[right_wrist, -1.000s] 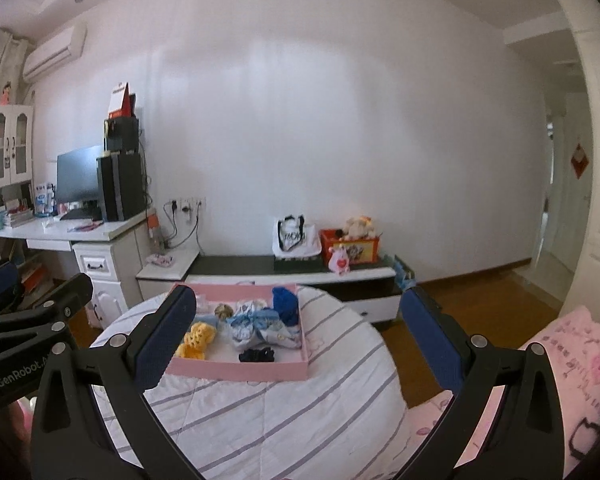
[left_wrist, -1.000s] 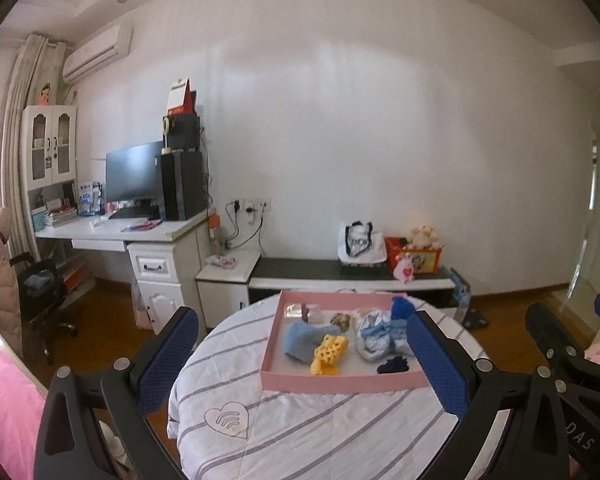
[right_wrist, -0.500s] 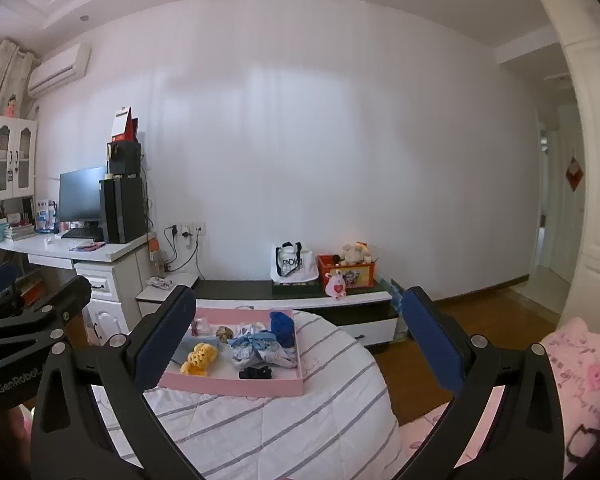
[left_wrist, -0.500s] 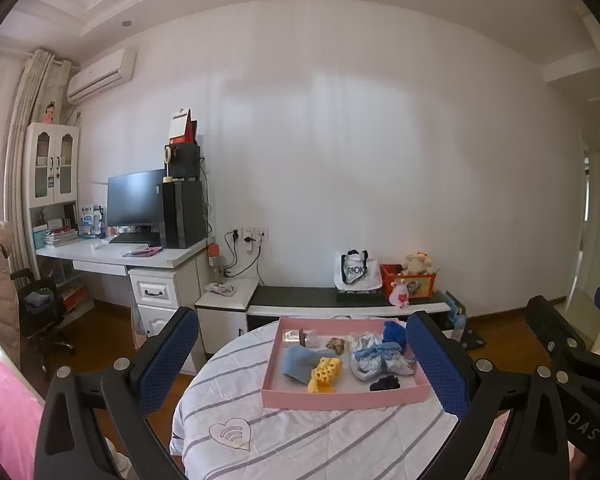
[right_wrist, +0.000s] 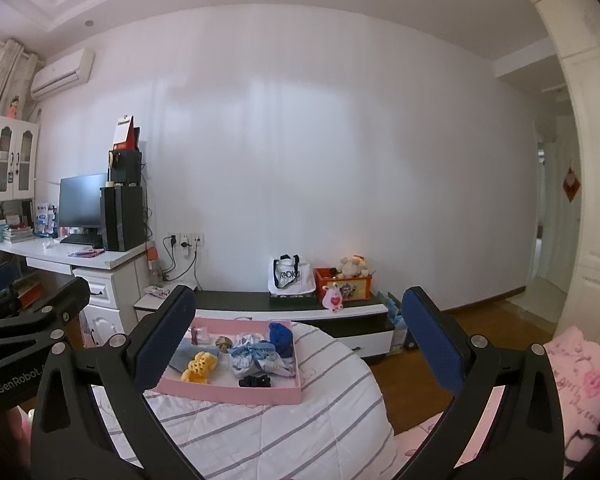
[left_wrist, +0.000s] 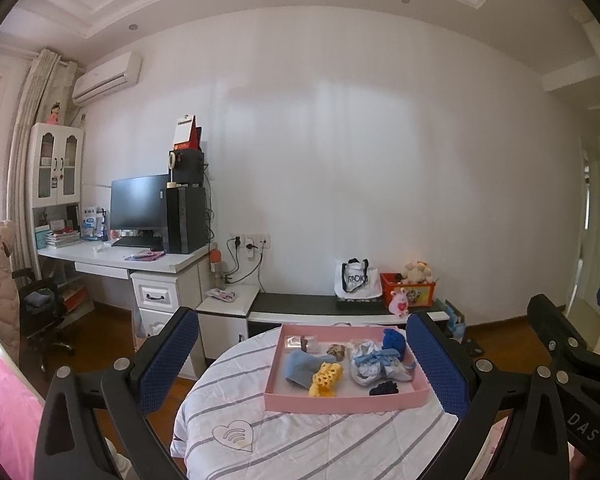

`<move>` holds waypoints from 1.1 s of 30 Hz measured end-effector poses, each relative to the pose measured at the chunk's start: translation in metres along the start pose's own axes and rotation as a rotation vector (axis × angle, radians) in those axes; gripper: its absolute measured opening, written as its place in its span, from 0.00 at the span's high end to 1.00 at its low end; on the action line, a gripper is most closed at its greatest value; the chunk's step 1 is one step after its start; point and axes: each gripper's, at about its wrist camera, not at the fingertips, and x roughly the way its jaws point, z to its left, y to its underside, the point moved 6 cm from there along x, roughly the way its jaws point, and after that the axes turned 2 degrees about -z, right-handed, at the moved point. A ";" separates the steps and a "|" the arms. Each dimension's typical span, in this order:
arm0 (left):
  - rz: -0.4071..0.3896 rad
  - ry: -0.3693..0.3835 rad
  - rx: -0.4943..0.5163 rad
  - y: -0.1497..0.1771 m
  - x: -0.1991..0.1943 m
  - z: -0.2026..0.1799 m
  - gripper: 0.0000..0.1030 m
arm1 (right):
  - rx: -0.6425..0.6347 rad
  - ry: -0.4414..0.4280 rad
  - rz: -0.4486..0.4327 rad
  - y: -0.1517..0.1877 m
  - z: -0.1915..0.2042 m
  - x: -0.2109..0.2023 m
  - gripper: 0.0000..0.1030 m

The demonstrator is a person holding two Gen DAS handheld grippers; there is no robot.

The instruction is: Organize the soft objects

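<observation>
Facing one tray [left_wrist: 342, 403], two claws apart.

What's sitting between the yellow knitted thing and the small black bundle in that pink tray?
In the left wrist view, only bare floor of the pink tray lies between the yellow knitted piece and the black bundle; the pale blue-and-white cloth bundle sits just behind the gap.

A tray [left_wrist: 342, 403] of soft items [left_wrist: 374, 362] sits on a round table [left_wrist: 300, 440], desk [left_wrist: 140, 258] behind left.
</observation>
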 end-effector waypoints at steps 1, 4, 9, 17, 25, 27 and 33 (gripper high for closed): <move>-0.002 -0.001 -0.001 0.001 -0.002 -0.001 0.00 | 0.001 -0.001 -0.001 0.000 0.000 -0.001 0.00; -0.008 -0.003 -0.003 0.001 -0.002 -0.002 0.00 | -0.001 -0.001 -0.003 -0.001 -0.001 -0.001 0.00; -0.011 -0.003 -0.006 0.003 0.001 -0.003 0.00 | 0.000 0.000 -0.004 -0.001 -0.001 -0.001 0.00; -0.002 -0.007 -0.002 0.006 0.006 -0.005 0.00 | -0.002 0.005 -0.003 -0.005 -0.002 -0.003 0.00; 0.003 -0.008 0.001 0.008 0.008 -0.007 0.00 | -0.005 0.007 -0.003 -0.005 -0.004 -0.003 0.00; 0.003 -0.009 0.000 0.008 0.007 -0.007 0.00 | -0.003 0.003 -0.002 -0.006 -0.005 -0.003 0.00; -0.019 -0.024 0.001 0.007 0.004 -0.007 0.00 | -0.001 -0.001 -0.002 -0.005 -0.006 -0.003 0.00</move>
